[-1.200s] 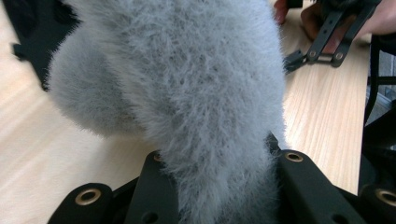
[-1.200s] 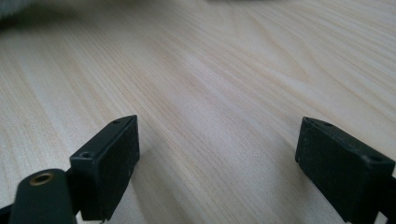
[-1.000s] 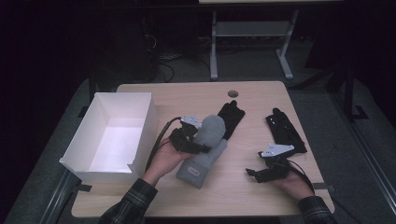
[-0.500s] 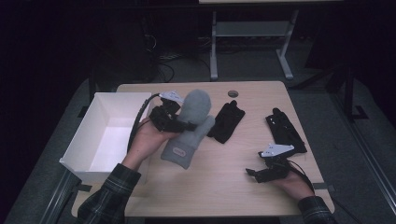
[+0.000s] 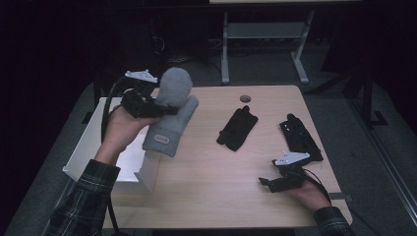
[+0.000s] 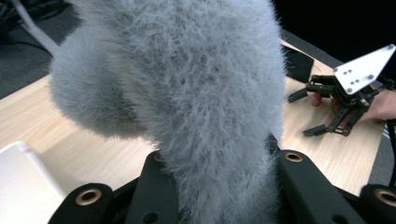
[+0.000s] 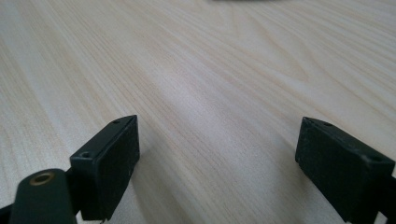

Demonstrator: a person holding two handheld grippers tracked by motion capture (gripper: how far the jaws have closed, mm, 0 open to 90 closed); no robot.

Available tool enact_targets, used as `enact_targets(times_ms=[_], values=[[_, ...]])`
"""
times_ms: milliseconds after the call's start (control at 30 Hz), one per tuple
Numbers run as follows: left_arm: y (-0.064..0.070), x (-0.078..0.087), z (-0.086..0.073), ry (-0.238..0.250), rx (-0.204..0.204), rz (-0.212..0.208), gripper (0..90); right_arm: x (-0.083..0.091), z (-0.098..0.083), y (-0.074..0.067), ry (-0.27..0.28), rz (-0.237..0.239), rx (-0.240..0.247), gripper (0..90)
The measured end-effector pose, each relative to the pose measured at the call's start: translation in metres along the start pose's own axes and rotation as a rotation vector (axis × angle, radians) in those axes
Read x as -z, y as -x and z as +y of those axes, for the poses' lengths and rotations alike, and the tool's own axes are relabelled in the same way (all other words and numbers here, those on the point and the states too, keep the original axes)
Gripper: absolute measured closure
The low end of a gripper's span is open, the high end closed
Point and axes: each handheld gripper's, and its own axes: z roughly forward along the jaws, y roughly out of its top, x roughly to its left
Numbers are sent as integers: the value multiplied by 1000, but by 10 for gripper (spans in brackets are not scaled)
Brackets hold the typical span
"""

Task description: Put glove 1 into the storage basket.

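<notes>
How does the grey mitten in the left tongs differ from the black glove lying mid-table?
The grey mitten is fuzzy, pale and bulky; the black glove is dark, flatter and slimmer, with fingers that look separate. The mitten is held in the air, clamped in the left tongs beside the white box; the glove lies loose on the wooden table, touched by nothing. Both are handwear.

In the left gripper view the grey mitten (image 6: 187,93) hides the jaw tips and runs past the top edge
</notes>
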Motion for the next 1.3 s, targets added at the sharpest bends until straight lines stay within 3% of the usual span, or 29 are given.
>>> enact_targets(times_ms=[333, 600, 800, 1033, 1300], values=[[-29, 36, -13, 8, 48, 68, 708, 0, 0, 0, 0, 0, 0, 136], [-56, 64, -33, 20, 112, 127, 708, 0, 0, 0, 0, -3, -2, 136], [-71, 77, -51, -6, 144, 172, 708, 0, 0, 0, 0, -5, -3, 136], [-86, 75, -76, -37, 190, 183, 707, 0, 0, 0, 0, -5, -3, 136], [-100, 46, -104, -116, 235, 155, 706, -1, 0, 0, 0, -6, -3, 136]])
